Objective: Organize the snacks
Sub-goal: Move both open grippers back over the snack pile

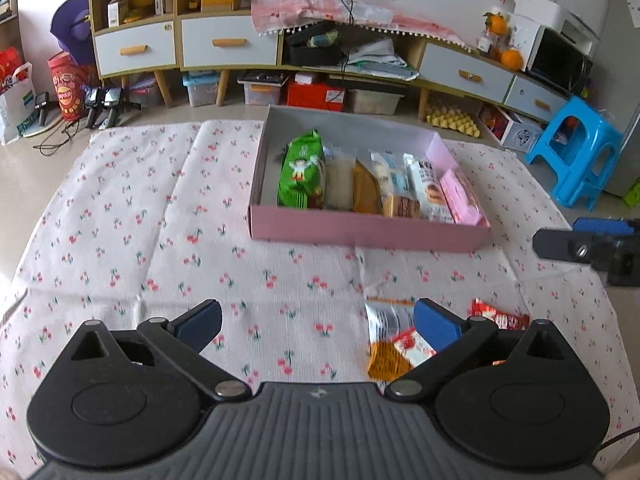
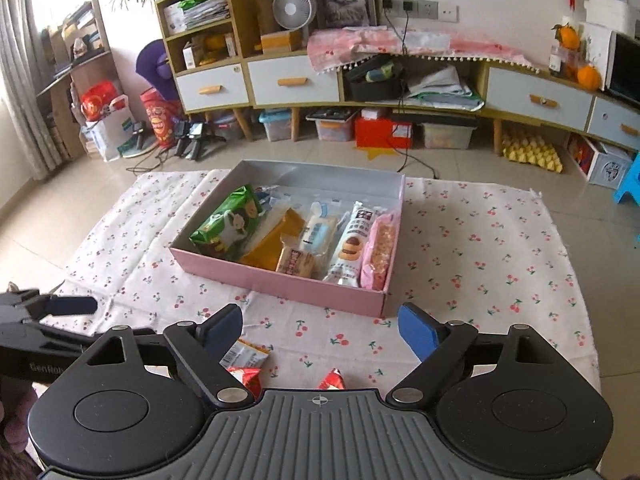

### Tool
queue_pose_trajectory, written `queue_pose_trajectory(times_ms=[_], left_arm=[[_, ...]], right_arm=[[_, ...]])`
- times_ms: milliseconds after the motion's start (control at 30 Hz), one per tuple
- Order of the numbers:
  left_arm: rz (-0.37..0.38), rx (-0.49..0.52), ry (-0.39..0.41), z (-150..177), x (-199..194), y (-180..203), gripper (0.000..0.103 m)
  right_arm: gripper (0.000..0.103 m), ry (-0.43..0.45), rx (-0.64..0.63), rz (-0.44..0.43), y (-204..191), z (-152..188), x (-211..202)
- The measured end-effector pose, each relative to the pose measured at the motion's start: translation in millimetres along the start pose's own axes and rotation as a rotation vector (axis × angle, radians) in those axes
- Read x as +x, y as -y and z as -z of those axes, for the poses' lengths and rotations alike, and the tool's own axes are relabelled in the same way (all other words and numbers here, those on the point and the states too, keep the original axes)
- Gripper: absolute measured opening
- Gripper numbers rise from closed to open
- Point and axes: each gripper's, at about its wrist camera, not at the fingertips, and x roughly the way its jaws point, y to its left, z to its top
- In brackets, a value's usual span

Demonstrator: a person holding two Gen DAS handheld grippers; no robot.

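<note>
Cloth with a cherry print (image 1: 140,208) covers the table, and on it sits one pink box (image 1: 360,232), open at the top. Six snack packs lie side by side in the box: one green pack (image 1: 302,174) at the left end, then a pale one, an orange-brown one, a white and blue one, a white pack with a round cake printed on it (image 2: 354,240), and one pink pack (image 2: 380,248) against the right wall. Near the table's front edge, outside the box, lie three more packs close together: one silver and orange pack (image 1: 386,340), one red and white pack (image 1: 412,346) resting on it, and one red pack (image 1: 500,318) just to the right. The left gripper (image 1: 318,320) hangs over the cloth with its jaws spread wide and nothing between them. The right gripper (image 2: 320,330) also has its jaws spread, empty
</note>
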Motion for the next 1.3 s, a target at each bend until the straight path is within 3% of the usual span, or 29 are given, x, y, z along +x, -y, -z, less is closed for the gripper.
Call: queue_pose_trajectory(times_ms=[567,1033,1300], left_arm=[[0.054,0.055,-0.013,34.3,-0.2,16.1,0.102],[0.078,0.124,-0.052,58.8,8.7,22.4,0.102],[0.120,0.184,-0.026,68.5,10.2,32.7,0.101]], right_arm=[[0.090,-0.043,-0.039,0.037,8.7,44.0,-7.7],[0.090,-0.081,-0.058,0.038,16.8,60.4,-7.5],[0.090,-0.132,-0.055,0.054,27.5,73.7,-1.8]])
